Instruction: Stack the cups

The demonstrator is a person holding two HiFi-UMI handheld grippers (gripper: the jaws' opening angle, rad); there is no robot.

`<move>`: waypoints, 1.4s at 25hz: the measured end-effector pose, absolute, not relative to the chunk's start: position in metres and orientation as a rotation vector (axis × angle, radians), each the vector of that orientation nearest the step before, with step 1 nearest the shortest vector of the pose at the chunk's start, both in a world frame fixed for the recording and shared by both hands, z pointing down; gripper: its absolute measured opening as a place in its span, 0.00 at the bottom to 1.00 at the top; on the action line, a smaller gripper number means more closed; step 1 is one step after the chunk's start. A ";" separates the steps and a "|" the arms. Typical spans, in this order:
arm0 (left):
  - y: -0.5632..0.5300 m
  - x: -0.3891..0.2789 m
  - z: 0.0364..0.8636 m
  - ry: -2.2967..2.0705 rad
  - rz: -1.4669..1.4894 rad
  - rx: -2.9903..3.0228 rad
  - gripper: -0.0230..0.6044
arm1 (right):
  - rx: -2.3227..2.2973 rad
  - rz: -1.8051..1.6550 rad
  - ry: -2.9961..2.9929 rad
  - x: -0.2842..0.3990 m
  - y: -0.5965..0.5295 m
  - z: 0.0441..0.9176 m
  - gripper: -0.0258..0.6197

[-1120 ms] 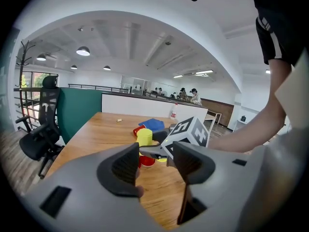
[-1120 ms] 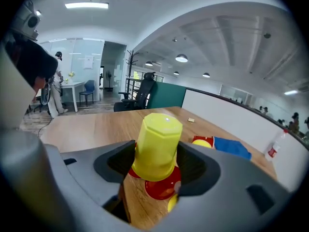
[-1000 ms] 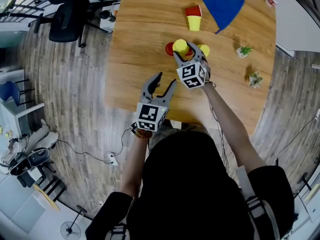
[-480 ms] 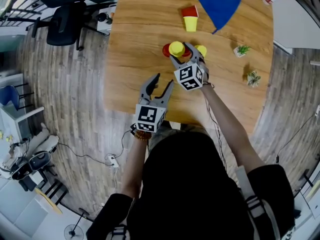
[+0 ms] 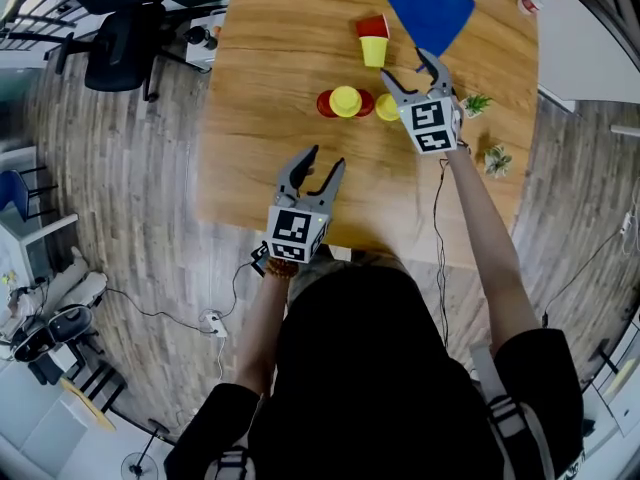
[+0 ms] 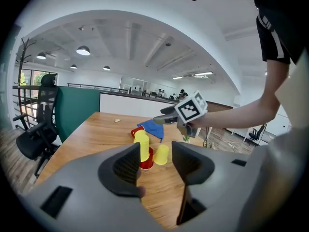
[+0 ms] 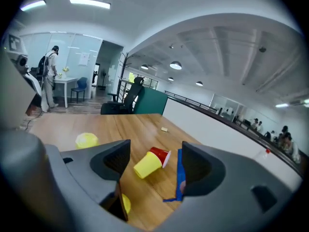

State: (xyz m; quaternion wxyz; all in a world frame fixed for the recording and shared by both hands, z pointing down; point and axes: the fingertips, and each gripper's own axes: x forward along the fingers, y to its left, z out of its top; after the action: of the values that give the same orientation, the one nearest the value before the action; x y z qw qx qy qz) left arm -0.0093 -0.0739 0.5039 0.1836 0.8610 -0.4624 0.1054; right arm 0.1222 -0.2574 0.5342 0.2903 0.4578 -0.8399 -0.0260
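Closest in, the left gripper (image 5: 325,158) hangs over the near edge of the table (image 5: 260,118), jaws well apart with nothing in them. Looks like it's just on standby.

Mid-table there's an upside-down yellow stack (image 5: 345,100) with red showing at its base on both sides. I can't tell how the red bit sits. A single yellow cup (image 5: 387,108) stands mouth-down just beside it, on the right.

A little further out, the right gripper (image 5: 405,65) is above the table and has just been opening its jaws. Nothing is between them.

My guess is it's lining up on the tipped-over pair toward the far edge, a yellow cup (image 5: 374,52) with a red cup (image 5: 372,26) tucked into it, just beside the blue cloth (image 5: 430,8). To do it well, I'd come in with the jaws across the yellow body, not along it. Straddle it fully before closing and squeeze lightly, since thin cups probably squash or pop out. Then tip it mouth-down before it goes onto the stack.

The pair lies on its side, long axis running roughly near-to-far. The narrow yellow base points at the near edge, and the mouths seem to face the far edge.
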 end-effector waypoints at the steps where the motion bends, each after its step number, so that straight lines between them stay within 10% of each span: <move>1: -0.073 -0.008 0.503 -1.303 0.297 2.432 0.40 | 1.182 -0.074 -2.223 0.127 -0.271 0.544 0.58; 20: -0.060 0.006 0.504 -1.285 0.419 2.549 0.39 | 0.354 -0.390 -1.853 0.109 -0.326 0.707 0.62; 35: -0.070 0.019 0.496 -1.279 0.361 2.548 0.37 | 0.799 -0.261 -2.190 0.114 -0.276 0.587 0.61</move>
State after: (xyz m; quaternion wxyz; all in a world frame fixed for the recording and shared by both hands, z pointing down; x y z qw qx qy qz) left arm 0.0186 -0.0705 0.4961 0.1335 0.8787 -0.4410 0.1246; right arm 0.1139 -0.2761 0.5867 0.3876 0.3139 -0.8607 -0.1024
